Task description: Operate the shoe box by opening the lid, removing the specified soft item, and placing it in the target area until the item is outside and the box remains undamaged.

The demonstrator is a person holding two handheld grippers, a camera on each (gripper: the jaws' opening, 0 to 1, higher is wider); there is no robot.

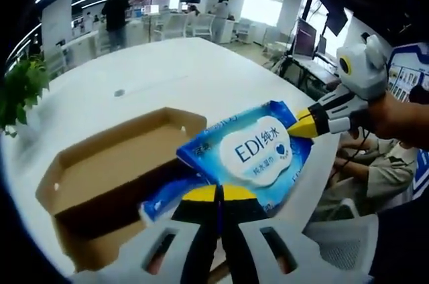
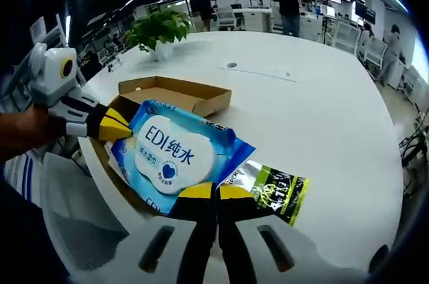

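A blue and white wipes pack (image 1: 258,150) hangs over the near end of the open cardboard shoe box (image 1: 100,163). My left gripper (image 1: 218,193) is shut on its lower edge. My right gripper (image 1: 303,125) comes in from the right, shut on the pack's far corner. In the right gripper view the wipes pack (image 2: 171,153) sits just above my right gripper (image 2: 216,191), which is shut on its edge. My left gripper (image 2: 115,125) pinches the opposite corner, in front of the box (image 2: 174,93). A second blue pack (image 1: 164,200) shows underneath the first.
A green and black packet (image 2: 275,193) lies on the white table (image 2: 301,110) right of the pack. A potted plant (image 2: 161,29) stands behind the box. Chairs and a seated person (image 1: 375,163) are past the table edge. People stand at desks far back.
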